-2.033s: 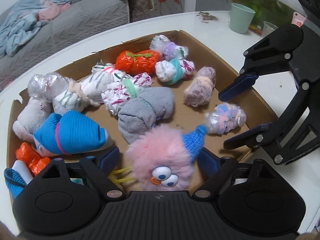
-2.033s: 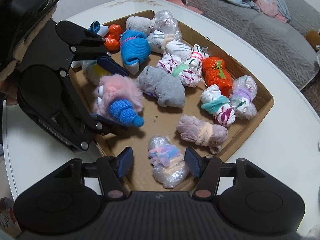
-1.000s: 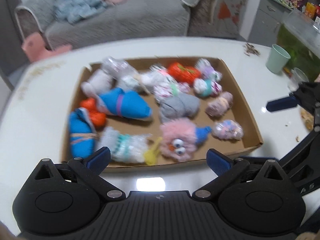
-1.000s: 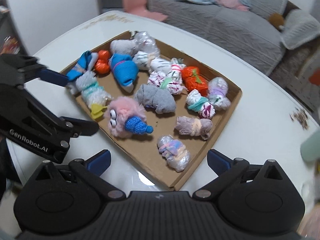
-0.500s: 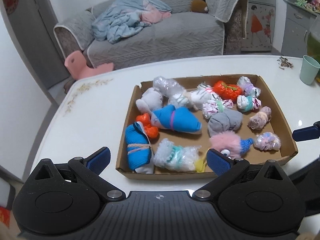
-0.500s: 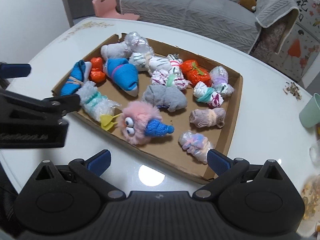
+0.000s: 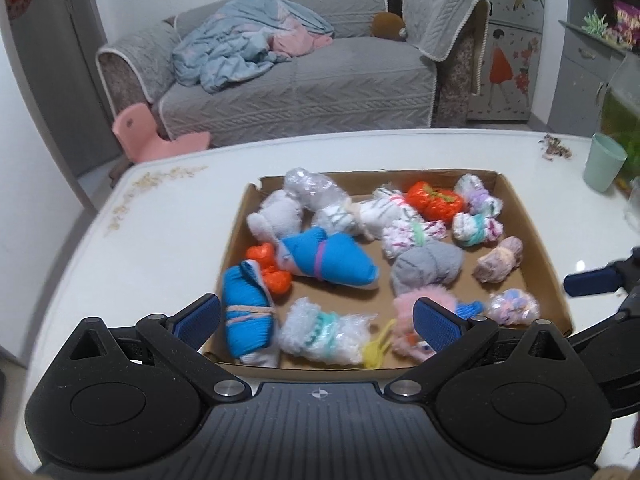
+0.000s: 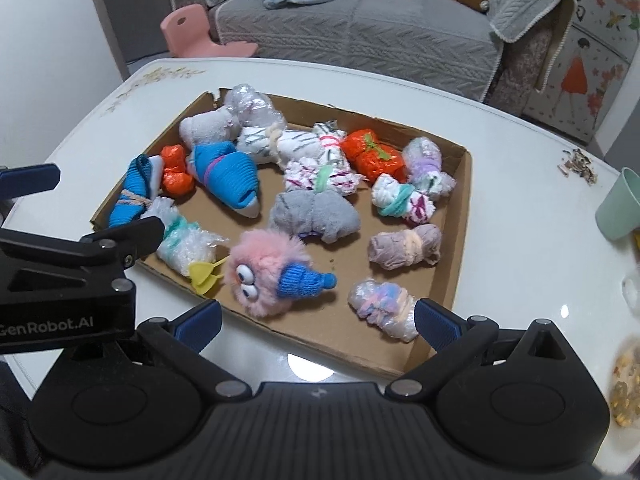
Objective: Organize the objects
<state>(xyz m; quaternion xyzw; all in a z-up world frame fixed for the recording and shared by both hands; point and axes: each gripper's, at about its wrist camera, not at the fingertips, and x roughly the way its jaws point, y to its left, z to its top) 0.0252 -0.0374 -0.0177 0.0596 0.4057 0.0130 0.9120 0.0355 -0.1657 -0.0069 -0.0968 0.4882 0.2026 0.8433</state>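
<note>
A shallow cardboard tray [image 7: 536,240] [image 8: 460,216] on a white table holds several rolled sock bundles and a pink fluffy toy with a blue knit hat [image 8: 272,276] [image 7: 404,308]. A blue sock roll [image 7: 332,260] [image 8: 224,172] and a grey one [image 7: 428,268] [image 8: 316,212] lie mid-tray. My left gripper [image 7: 316,320] is open and empty, held back above the tray's near edge. My right gripper [image 8: 318,320] is open and empty, also above the near edge. The left gripper shows at the left of the right wrist view [image 8: 80,204].
A mint green cup [image 7: 604,162] [image 8: 618,208] stands on the table to the right of the tray. Crumbs [image 8: 578,164] lie near it. A grey sofa [image 7: 296,80] with blankets and a pink stool [image 7: 140,132] are beyond the table.
The left gripper released the pink fluffy toy into the tray. Both grippers opened wide and pulled back and up from the tray; the view is now wider.
</note>
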